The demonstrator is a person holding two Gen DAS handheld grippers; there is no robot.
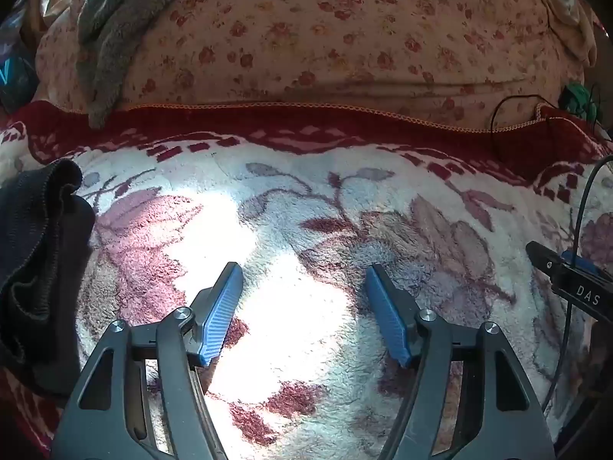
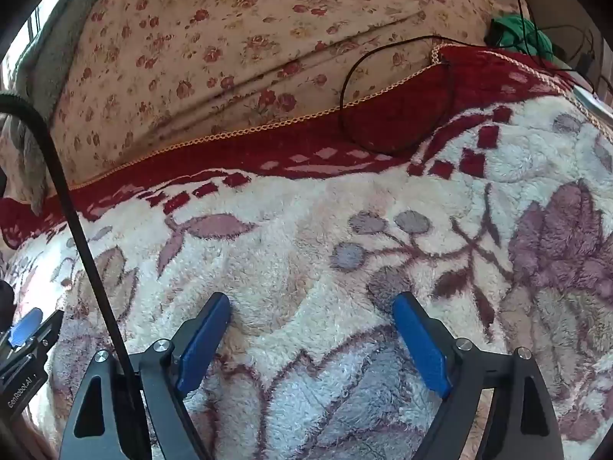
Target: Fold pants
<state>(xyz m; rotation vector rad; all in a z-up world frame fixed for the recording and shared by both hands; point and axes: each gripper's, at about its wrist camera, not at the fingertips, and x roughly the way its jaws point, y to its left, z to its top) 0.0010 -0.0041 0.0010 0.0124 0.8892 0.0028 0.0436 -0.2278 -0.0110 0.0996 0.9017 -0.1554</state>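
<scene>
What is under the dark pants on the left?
The dark pants lie bunched on the fluffy flowered blanket, at its edge. Whatever lies directly beneath them is covered.

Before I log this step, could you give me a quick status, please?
Left gripper and right gripper open, empty, over blanket. Dark pants bunched at left, untouched. Nothing in the way.

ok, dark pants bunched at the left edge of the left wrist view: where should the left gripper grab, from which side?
Judging by this view, take the raised ribbed hem at the top of the dark pants. It stands off the fleece blanket as a free folded lip. Bring the open left gripper in from the right, over the blanket.
</scene>
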